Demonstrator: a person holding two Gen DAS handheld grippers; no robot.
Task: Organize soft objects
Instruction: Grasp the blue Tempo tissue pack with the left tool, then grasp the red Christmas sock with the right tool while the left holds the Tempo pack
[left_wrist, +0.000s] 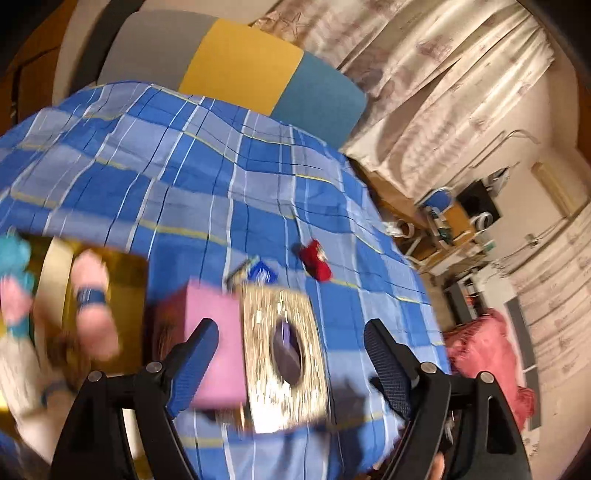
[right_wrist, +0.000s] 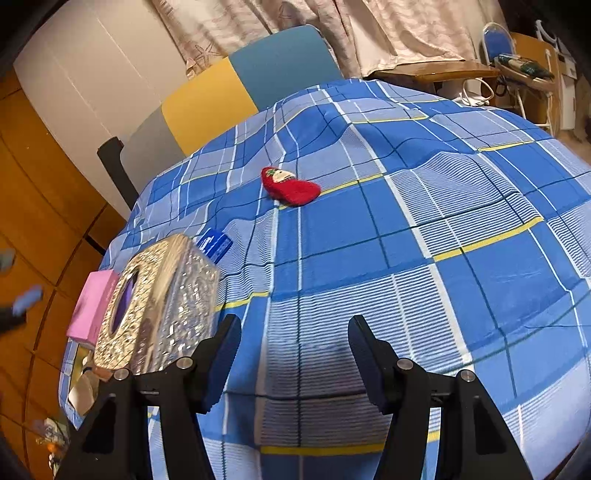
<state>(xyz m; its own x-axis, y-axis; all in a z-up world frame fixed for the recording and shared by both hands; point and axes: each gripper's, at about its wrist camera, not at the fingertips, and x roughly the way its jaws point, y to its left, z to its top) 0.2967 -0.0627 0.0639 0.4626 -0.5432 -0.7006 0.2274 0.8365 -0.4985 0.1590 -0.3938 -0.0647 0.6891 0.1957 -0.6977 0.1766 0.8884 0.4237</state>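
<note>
Bed (right_wrist: 424, 229): you are working over its blue plaid cover.
Gold box (left_wrist: 61, 280): it is sitting at far left with a blurred plush doll (left_wrist: 92, 317) in it, so one item looks stowed.
Red plush (right_wrist: 290, 186): lying loose mid-bed, waiting.
Left gripper (left_wrist: 291, 363): standing wide, empty.
Right gripper (right_wrist: 295, 360): gaping, carrying nothing.

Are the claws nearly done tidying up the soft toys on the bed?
Not quite. A doll with blue hair already sits in the yellow box, so that looks done. Nothing is in hand: the left claw and right claw are both open and empty. The red plush toy is left lying on the blue checked blanket.
</note>
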